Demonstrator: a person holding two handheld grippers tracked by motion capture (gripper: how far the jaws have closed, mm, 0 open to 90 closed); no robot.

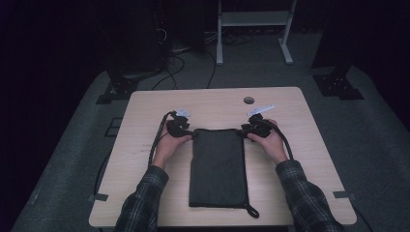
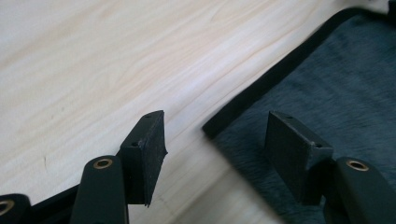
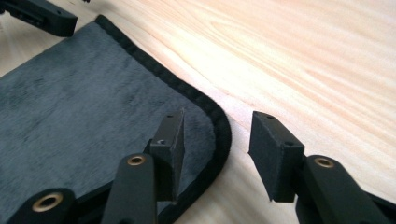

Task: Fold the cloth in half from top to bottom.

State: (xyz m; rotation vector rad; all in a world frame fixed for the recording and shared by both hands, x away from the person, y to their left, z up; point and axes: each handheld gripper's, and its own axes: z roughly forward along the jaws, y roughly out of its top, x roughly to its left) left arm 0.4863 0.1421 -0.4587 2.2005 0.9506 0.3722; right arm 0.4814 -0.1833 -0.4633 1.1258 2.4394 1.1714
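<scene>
**Both grippers straddling the far corners of the folded cloth**

The dark cloth [image 1: 216,166] is lying folded in the middle of the table [image 1: 145,111], its long axis running from the person's edge toward the far edge, with a small hanging loop [image 1: 252,211] sticking out at the near right corner. The far short edge is the one in play: it is sitting right between the two grippers, so neither hand is nearer, each one is taking its own corner.

Left gripper [image 1: 180,126] is sitting at the far left corner. In the left gripper view the jaws are spread, one pad [image 2: 148,144] hanging over bare wood and the other pad [image 2: 294,149] hanging over the cloth pile, with the black hemmed edge [image 2: 261,86] running between them. Not pinching yet, going by the gap.

Right gripper [image 1: 255,126] is sitting at the far right corner, mirrored. In the right gripper view the jaws are also spread, the rounded corner hem [image 3: 219,126] passing between them, one pad [image 3: 170,140] over cloth and one pad [image 3: 271,149] over wood. Nothing is being gripped.

Judgement: the coming move is turning on each hem staying inside its jaw gap, so the jaws closing should be catching both corners together, likely for lifting or folding along the long axis.
</scene>
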